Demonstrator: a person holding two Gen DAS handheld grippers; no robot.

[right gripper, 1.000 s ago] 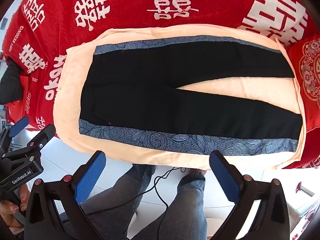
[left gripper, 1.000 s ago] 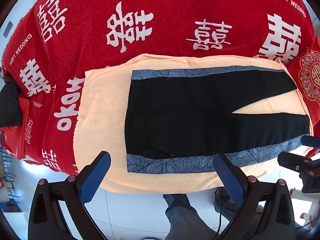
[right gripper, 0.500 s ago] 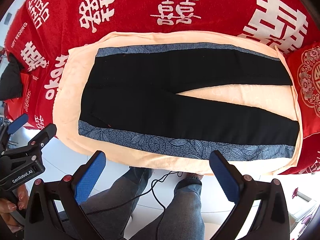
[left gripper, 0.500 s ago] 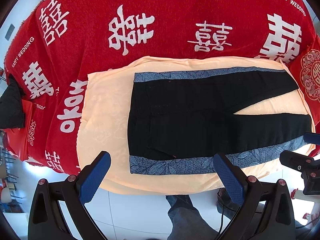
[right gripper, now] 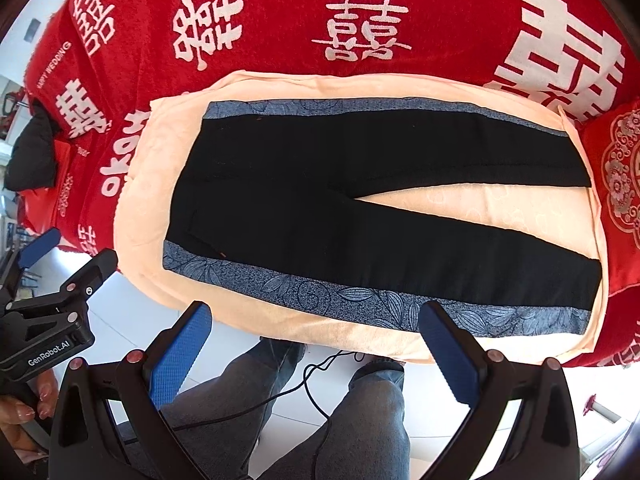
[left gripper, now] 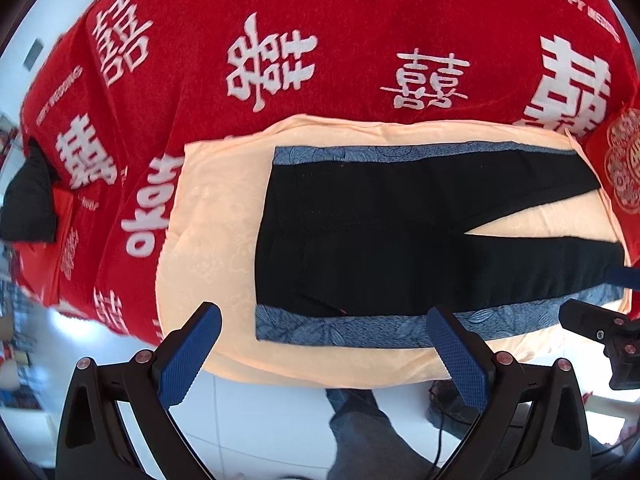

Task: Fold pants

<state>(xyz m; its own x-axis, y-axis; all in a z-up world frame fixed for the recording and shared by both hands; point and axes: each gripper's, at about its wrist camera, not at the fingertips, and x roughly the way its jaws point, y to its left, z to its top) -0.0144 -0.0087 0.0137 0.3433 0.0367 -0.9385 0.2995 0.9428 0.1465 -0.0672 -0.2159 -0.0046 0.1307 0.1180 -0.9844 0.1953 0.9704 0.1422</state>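
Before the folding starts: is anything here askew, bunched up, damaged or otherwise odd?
Nothing stands out. The black pants lie flat and unfolded on the peach cloth, legs spread in a narrow V, blue side stripes smooth. Both the left gripper and right gripper are open and off the fabric.

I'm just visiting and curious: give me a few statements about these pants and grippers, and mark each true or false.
1. The black pants with blue floral side stripes lie spread flat on a peach cloth. True.
2. The left gripper clamps the waistband. False: it is open, holding nothing.
3. The pant legs are stacked on each other. False: they splay apart, peach cloth showing between.
4. The right gripper is open. True.
5. A red blanket with white characters lies under the peach cloth. True.
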